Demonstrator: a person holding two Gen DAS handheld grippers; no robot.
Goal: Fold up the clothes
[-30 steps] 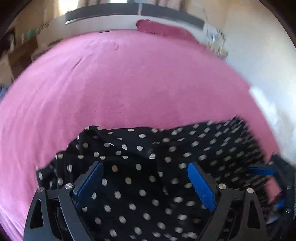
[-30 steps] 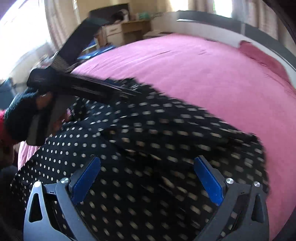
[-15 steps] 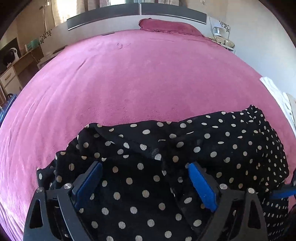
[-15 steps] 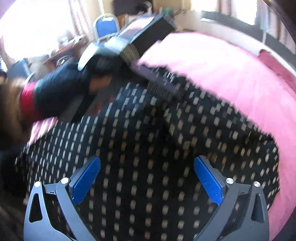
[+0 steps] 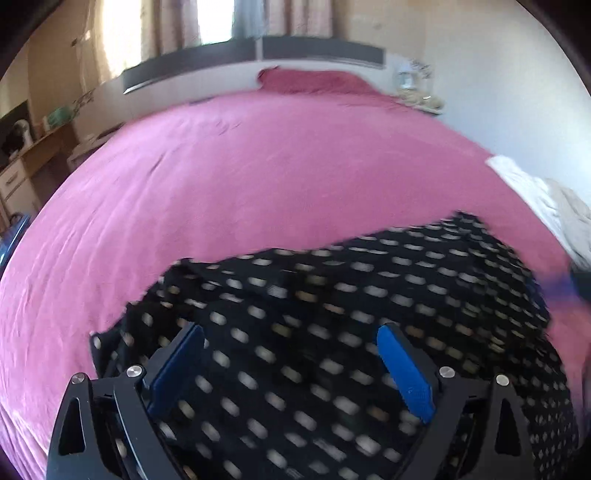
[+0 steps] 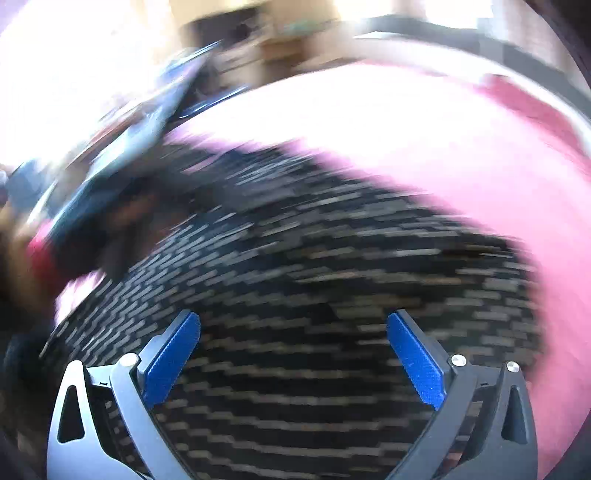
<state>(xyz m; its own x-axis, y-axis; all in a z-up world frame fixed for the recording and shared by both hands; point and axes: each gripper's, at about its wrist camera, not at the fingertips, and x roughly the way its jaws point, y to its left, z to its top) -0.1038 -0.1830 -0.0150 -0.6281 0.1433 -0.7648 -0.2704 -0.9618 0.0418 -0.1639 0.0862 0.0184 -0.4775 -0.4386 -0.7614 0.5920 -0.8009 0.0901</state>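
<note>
**Polka-dot garment spread on the pink bed, both sets of fingers wide apart**

A black garment with white polka dots (image 5: 369, 332) lies on a bed covered by a pink bedspread (image 5: 258, 184). It takes up the near part of the bed, directly beneath both grippers, with loose folds and a raised ridge of cloth along its far edge. Its far right corner reaches towards the bed's right side, near a white cloth (image 5: 535, 195) that lies at that edge.

The left gripper (image 5: 291, 365) hangs just over the garment with its blue-padded fingers (image 5: 404, 373) spread wide; nothing sits between them, and dotted cloth shows through the gap. Whether the tips touch the fabric cannot be told.

The right gripper (image 6: 293, 354) is likewise above the garment (image 6: 314, 277), its blue fingers (image 6: 415, 362) held wide with nothing gripped. This view is heavily smeared, so the dots read as streaks. At its upper left a dark blurred shape shows over the garment's far left edge; it looks like the other gripper and the hand on it, but the blur leaves that unsure.

In the left wrist view, a pink pillow (image 5: 314, 81) rests at the far end of the bed against a grey headboard (image 5: 258, 62). A wooden desk (image 5: 33, 155) stands off to the left, by a bright curtained window (image 5: 166, 29).
</note>
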